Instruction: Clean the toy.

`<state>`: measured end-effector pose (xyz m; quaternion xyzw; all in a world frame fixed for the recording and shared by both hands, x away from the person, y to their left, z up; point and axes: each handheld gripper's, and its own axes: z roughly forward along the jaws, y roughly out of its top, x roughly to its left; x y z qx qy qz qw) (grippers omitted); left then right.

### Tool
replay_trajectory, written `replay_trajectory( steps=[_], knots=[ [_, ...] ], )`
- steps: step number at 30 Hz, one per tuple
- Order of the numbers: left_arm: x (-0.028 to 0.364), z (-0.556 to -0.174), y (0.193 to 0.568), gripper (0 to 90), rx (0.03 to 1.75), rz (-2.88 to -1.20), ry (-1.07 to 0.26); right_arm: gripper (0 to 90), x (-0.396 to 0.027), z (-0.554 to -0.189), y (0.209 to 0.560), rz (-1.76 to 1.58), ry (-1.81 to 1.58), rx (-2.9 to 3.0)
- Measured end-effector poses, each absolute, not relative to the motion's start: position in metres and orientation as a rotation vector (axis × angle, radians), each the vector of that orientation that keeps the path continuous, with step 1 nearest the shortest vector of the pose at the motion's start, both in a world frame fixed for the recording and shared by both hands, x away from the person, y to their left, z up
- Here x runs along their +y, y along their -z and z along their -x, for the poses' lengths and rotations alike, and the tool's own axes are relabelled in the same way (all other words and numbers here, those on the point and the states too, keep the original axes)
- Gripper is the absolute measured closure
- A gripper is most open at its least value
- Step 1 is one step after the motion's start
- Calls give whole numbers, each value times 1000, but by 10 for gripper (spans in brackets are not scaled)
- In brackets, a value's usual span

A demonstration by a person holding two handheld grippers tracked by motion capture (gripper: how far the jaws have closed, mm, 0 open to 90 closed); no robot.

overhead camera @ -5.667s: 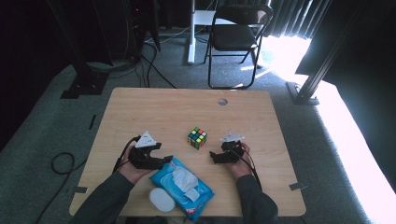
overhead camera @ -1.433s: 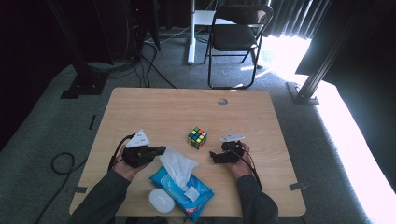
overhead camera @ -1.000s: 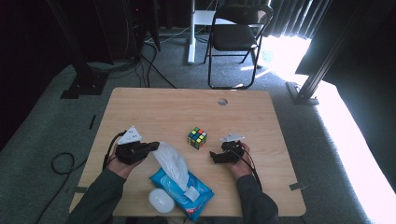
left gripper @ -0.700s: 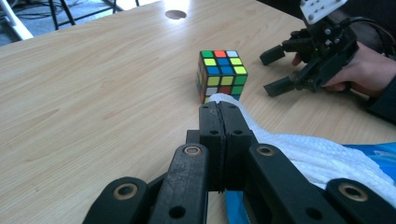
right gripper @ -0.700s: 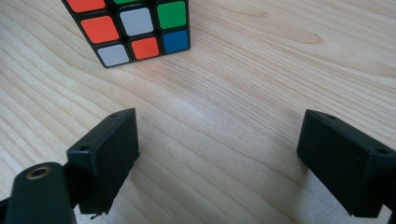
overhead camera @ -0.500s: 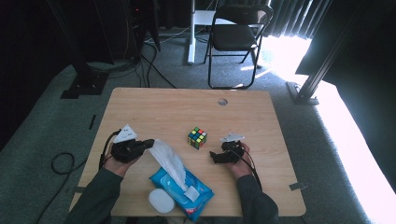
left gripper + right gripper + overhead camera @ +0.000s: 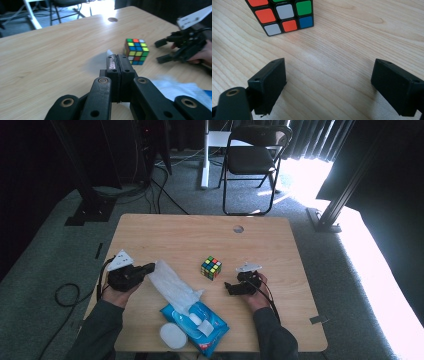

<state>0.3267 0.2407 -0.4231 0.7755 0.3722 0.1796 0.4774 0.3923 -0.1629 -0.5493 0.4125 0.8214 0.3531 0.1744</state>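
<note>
My left gripper [image 7: 148,268] is at the table's left, shut on the corner of a white wet wipe [image 7: 172,285]. The wipe stretches slanting down to the blue wipe pack [image 7: 210,327] near the front edge. In the left gripper view the jaws [image 7: 117,61] are pressed together, a sliver of wipe [image 7: 109,52] pokes past their tips, and more wipe [image 7: 175,86] lies blurred at the lower right. My right gripper [image 7: 231,288] rests open on the table, right of a colourful puzzle cube [image 7: 211,267]. Bare wood lies between its jaws [image 7: 332,85], with the cube [image 7: 284,15] just ahead.
A round white lid [image 7: 172,336] lies left of the pack by the wooden table's [image 7: 175,235] front edge. A cable hole [image 7: 238,228] sits near the far edge. A folding chair [image 7: 252,160] stands beyond the table.
My left gripper has moved left across the table, drawing the wipe further out of the pack. The right gripper and the cube have stayed put.
</note>
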Motion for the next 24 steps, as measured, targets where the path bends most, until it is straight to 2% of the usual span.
replay_trajectory(
  steps=[15,24],
  knots=[
    [179,-323,447,882,716,-2069,-280,126,-163,-392,549,-1170,-1001,2328],
    [157,-322,462,857,671,-2151,-230,126,-163,-392,549,-1168,-1001,2328]
  ],
)
